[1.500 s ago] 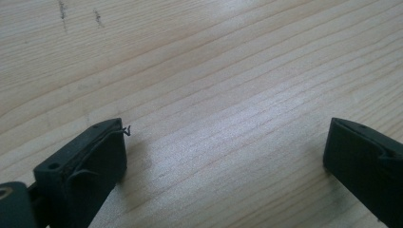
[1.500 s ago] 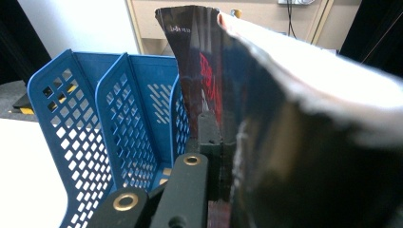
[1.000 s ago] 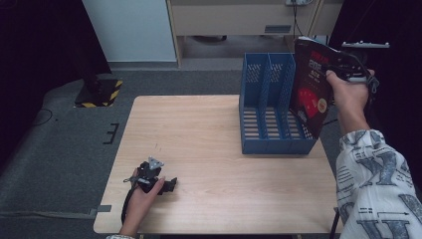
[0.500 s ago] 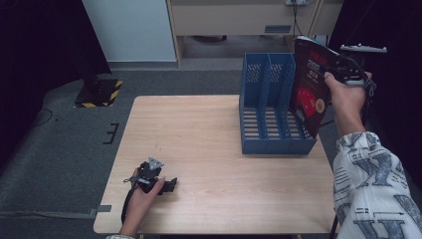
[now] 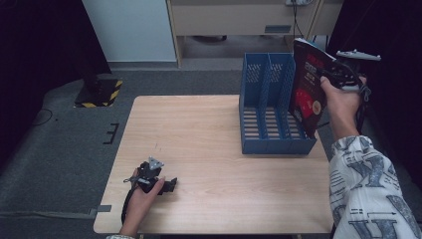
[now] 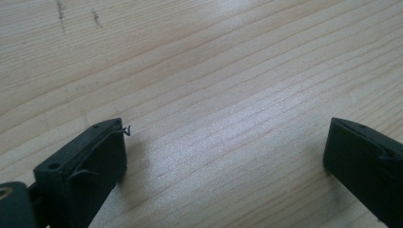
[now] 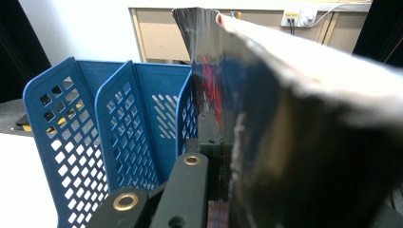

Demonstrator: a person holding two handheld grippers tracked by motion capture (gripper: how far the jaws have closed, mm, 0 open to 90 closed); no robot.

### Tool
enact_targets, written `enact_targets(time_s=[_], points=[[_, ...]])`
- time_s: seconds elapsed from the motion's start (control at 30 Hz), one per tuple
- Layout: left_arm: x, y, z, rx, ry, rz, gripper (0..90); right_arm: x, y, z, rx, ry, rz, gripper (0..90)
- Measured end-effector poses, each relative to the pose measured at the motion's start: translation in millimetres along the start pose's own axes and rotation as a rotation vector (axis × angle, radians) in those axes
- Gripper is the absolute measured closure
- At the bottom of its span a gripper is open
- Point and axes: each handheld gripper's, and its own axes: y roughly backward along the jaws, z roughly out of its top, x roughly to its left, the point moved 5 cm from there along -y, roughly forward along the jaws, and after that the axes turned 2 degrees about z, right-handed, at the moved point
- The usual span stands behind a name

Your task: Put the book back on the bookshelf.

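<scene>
High view: the blue rack [image 5: 276, 107] stands on the far right part of the table [image 5: 209, 139]. At the rack's right end, the right gripper [image 5: 332, 74] holds a book [image 5: 307, 89] upright and slightly tilted, its lower corner down at the rack's right wall, most of it rising above the rack. The person's patterned sleeve [image 5: 370, 194] comes in nearer than the rack on its right. Well away from the rack, toward the near left corner of the table, the left gripper [image 5: 171, 183] lies on the wood under the hand [image 5: 144, 194].

Left gripper view: the two black jaws stand wide apart over bare wood grain, nothing between them.

Right gripper view: the jaws are clamped together on the book's [image 7: 304, 118] edge, its glossy cover spreading to the right. The rack's [image 7: 109, 128] perforated dividers stand just left of the book, close beside the gripper.
</scene>
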Motion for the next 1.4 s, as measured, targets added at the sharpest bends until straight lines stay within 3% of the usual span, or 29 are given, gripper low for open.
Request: enact_targets(time_s=[0.3,0.47,1.1,1.4], points=[[0.0,-0.1,0.1,0.0,-0.001,-0.001,0.0,-1.2,-5.2,-7.9,-0.013,0.005,-0.005,87.1],[0.0,-0.1,-0.1,0.0,-0.004,-0.001,0.0,0.4,-6.6,-10.8,-0.046,0.007,0.002,87.1],[-0.2,0.3,-0.4,0.001,-0.004,-0.001,0.0,-2.1,-16.4,-9.5,-0.058,0.007,0.002,87.1],[-0.5,0.1,-0.4,-0.003,-0.001,-0.001,0.0,-2.6,-23.1,-18.5,-0.064,0.011,0.001,87.0]])
